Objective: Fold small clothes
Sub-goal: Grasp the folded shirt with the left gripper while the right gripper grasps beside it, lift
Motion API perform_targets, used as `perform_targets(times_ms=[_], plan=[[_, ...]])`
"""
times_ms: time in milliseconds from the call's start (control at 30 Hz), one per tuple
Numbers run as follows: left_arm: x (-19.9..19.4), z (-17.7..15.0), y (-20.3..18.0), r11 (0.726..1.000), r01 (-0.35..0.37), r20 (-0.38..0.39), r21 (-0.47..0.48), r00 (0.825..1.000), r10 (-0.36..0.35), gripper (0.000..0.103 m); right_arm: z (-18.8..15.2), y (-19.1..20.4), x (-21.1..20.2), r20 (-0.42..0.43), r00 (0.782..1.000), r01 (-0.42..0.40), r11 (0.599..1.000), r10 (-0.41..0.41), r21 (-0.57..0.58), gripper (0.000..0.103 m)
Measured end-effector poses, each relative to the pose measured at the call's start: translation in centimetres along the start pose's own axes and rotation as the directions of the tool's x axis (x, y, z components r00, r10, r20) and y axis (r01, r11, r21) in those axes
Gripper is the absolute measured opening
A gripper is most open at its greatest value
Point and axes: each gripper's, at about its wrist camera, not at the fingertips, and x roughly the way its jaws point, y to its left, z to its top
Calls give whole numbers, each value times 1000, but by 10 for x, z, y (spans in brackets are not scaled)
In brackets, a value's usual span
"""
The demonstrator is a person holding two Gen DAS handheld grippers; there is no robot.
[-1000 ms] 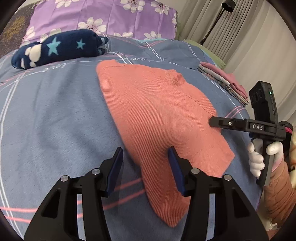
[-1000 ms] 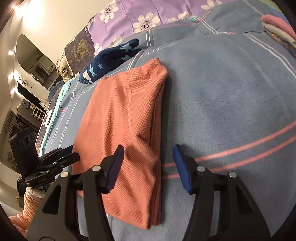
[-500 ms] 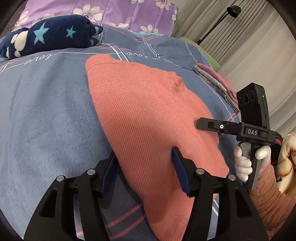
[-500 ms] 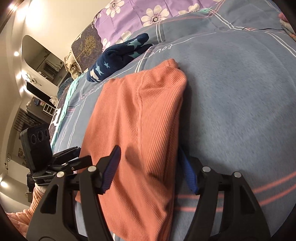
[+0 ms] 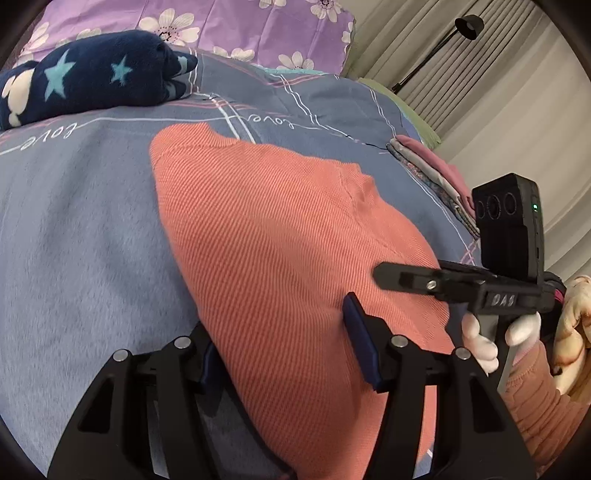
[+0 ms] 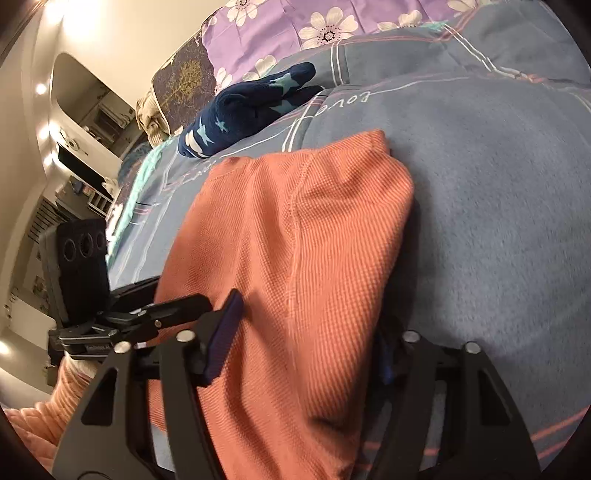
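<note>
A folded orange knit garment [image 5: 280, 236] lies on the blue-grey blanket [image 5: 74, 236]; it also shows in the right wrist view [image 6: 295, 236]. My left gripper [image 5: 282, 347] is open and straddles the garment's near left edge, its left finger tucked under the fabric. My right gripper [image 6: 306, 339] is open and straddles the garment's near right edge, its right finger hidden under the fold. The right gripper shows in the left wrist view [image 5: 391, 275], the left gripper in the right wrist view [image 6: 177, 306].
A navy star-patterned fleece [image 5: 92, 81] lies at the far left before purple floral pillows [image 5: 221, 22]. A stack of folded clothes [image 5: 439, 181] sits at the bed's right edge. A floor lamp [image 5: 465, 29] and curtains stand beyond.
Both grippers have moved forward onto the garment, from just short of its near edge to straddling it, with the outer fingers slipping under the fabric.
</note>
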Motion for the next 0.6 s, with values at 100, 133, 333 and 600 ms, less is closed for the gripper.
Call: perform_targets(times_ms=[100,133,333,600], plan=[[-3,0,-8,999,-41,28,30,999,40,38,-2,14,-3,27,996,85,995,-84,-53,33],[-7,0,-12,997,-56,40,50,998,54,33,-4,19,-5,40,994,107,992,-104,-74,30],[-43,-1,-52,979,-120,154,164,984,94,27,-15,58,-43,169,968,212,962,-183,-172,26],[-84,6,-108,960,-96,249,262,968,29,27,-30,86,-119,351,916,273,942,-193,-195,26]])
